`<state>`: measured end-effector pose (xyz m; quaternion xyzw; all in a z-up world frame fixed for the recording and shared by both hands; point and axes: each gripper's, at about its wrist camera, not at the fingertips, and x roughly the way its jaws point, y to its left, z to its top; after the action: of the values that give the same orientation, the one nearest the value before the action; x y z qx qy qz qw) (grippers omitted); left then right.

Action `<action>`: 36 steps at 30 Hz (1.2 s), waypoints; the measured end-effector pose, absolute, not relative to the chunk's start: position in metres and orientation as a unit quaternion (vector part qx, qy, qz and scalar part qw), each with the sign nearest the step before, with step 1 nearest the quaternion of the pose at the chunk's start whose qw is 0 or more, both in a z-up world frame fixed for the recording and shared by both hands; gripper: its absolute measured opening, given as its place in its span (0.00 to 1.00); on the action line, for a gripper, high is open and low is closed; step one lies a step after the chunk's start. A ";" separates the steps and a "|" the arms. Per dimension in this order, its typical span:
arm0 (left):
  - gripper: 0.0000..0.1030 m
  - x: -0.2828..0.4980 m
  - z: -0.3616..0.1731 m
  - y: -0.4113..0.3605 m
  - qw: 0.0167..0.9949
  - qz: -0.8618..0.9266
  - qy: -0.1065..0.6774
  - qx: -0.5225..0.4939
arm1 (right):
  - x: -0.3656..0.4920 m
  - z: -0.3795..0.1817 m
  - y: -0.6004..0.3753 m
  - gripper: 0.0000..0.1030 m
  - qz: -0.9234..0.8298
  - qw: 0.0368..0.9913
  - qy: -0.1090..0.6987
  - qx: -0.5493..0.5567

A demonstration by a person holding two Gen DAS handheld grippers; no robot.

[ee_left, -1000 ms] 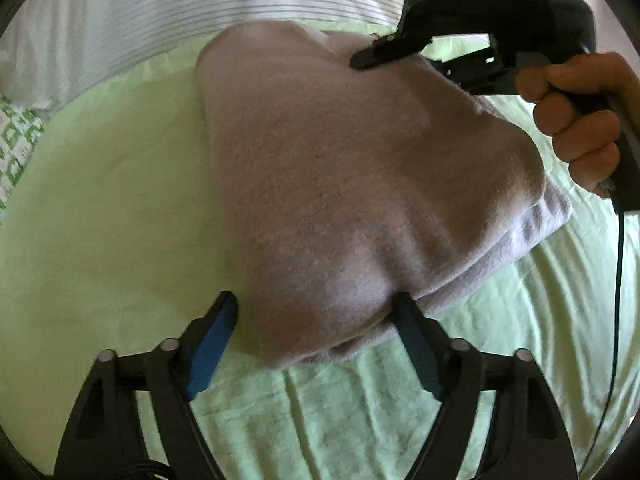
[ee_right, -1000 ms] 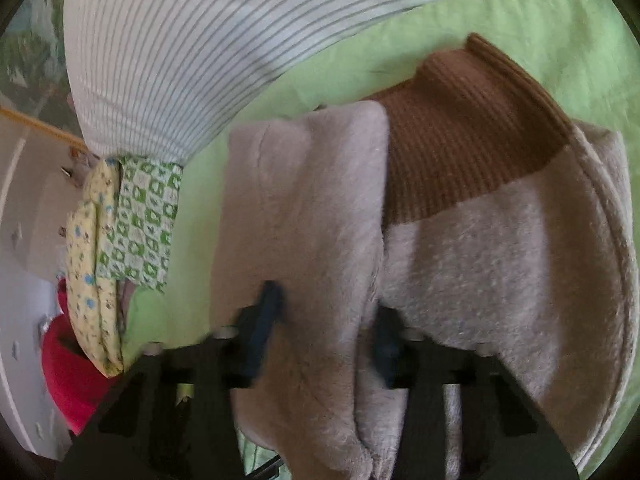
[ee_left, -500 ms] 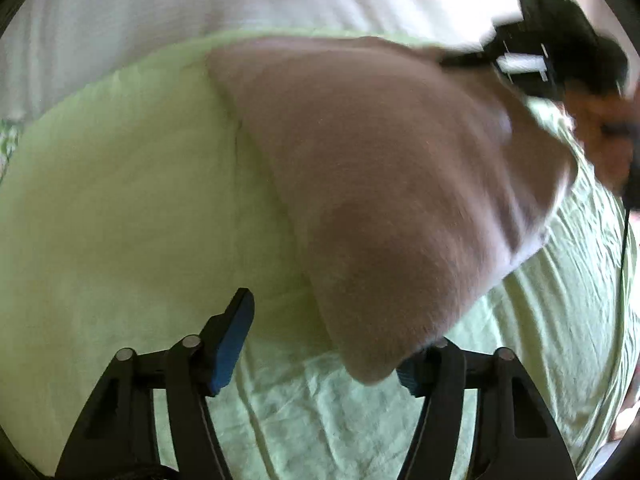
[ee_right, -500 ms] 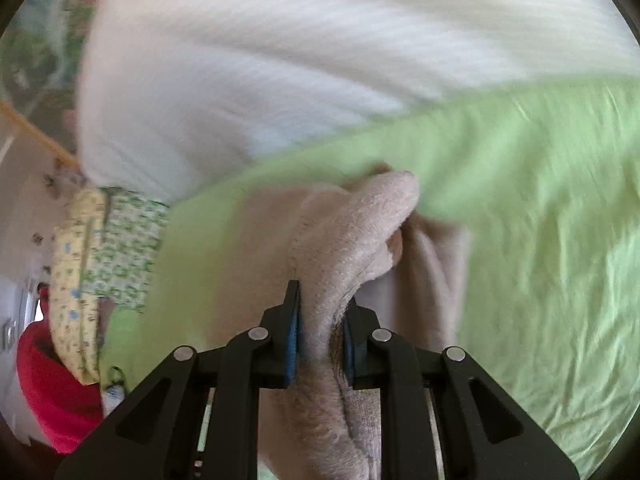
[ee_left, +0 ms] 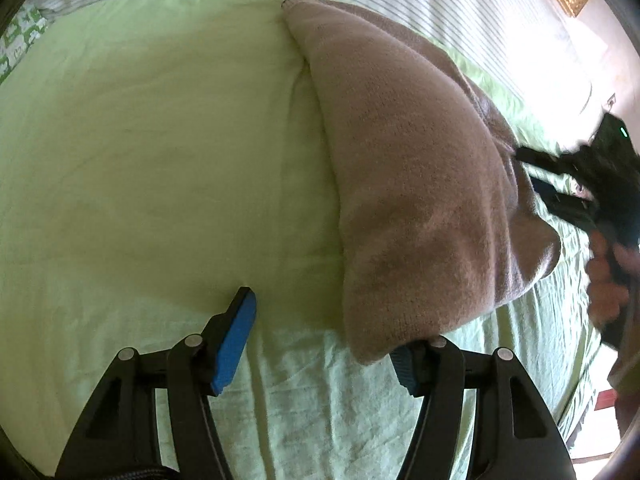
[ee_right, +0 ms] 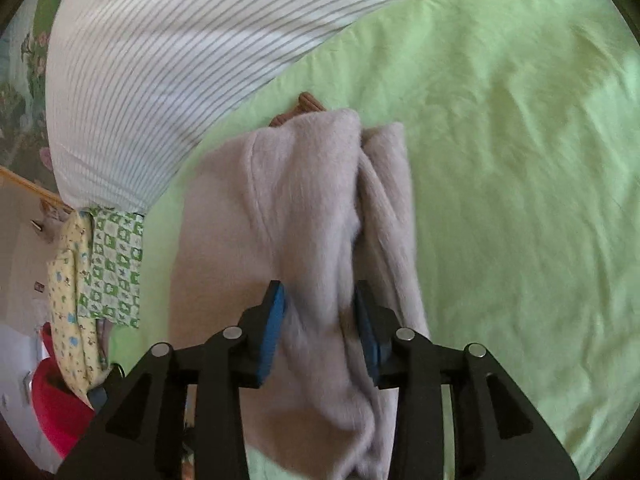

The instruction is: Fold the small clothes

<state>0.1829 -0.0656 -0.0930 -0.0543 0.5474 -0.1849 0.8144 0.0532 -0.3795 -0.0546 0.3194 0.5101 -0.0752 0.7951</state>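
A folded taupe fleece garment (ee_left: 420,184) lies on the light green bedsheet (ee_left: 140,140). My left gripper (ee_left: 324,340) is open; the garment's near corner drapes over its right finger (ee_left: 404,364), and its left finger (ee_left: 234,340) is bare. In the right wrist view the same garment (ee_right: 288,208) shows a brown ribbed cuff (ee_right: 304,106) at its far end. My right gripper (ee_right: 320,320) has parted its jaws, with a thick fold of the fleece still between the pads. The right gripper also shows in the left wrist view (ee_left: 568,184) at the garment's right edge.
A white striped pillow (ee_right: 180,60) lies along the head of the bed. Folded patterned clothes (ee_right: 108,264) are stacked at the left bed edge, above a red object (ee_right: 56,412). Bare green sheet (ee_right: 520,200) spreads to the right of the garment.
The right gripper was clamped tight on the fleece fold half a second ago and has now opened. The garment has shifted toward the right of the left wrist view.
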 end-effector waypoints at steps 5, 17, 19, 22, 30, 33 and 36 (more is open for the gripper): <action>0.56 0.173 -0.095 -0.058 0.815 -0.185 0.548 -0.048 | 0.023 -0.060 -0.361 0.40 -0.089 0.781 0.541 0.300; 0.42 0.164 -0.096 -0.076 0.807 -0.200 0.556 -0.013 | 0.001 -0.061 -0.363 0.07 -0.158 0.784 0.556 0.228; 0.43 0.164 -0.093 -0.072 0.801 -0.207 0.562 -0.022 | 0.006 -0.053 -0.361 0.09 -0.155 0.787 0.550 0.233; 0.47 0.157 -0.084 -0.065 0.793 -0.223 0.566 -0.032 | 0.008 -0.038 -0.362 0.11 -0.165 0.792 0.540 0.232; 0.64 0.155 -0.043 -0.043 0.806 -0.224 0.544 -0.067 | 0.017 -0.011 -0.367 0.49 -0.167 0.825 0.480 0.247; 0.66 0.175 -0.039 -0.040 0.807 -0.214 0.542 -0.097 | 0.036 -0.021 -0.364 0.49 -0.163 0.822 0.486 0.247; 0.71 0.199 -0.035 -0.044 0.805 -0.199 0.541 -0.139 | 0.046 -0.028 -0.362 0.49 -0.159 0.820 0.492 0.245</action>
<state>0.1994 -0.0441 -0.0346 -0.1389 0.5409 -0.1995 0.8052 0.0461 -0.3617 -0.0283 0.2448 0.4923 -0.1591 0.8200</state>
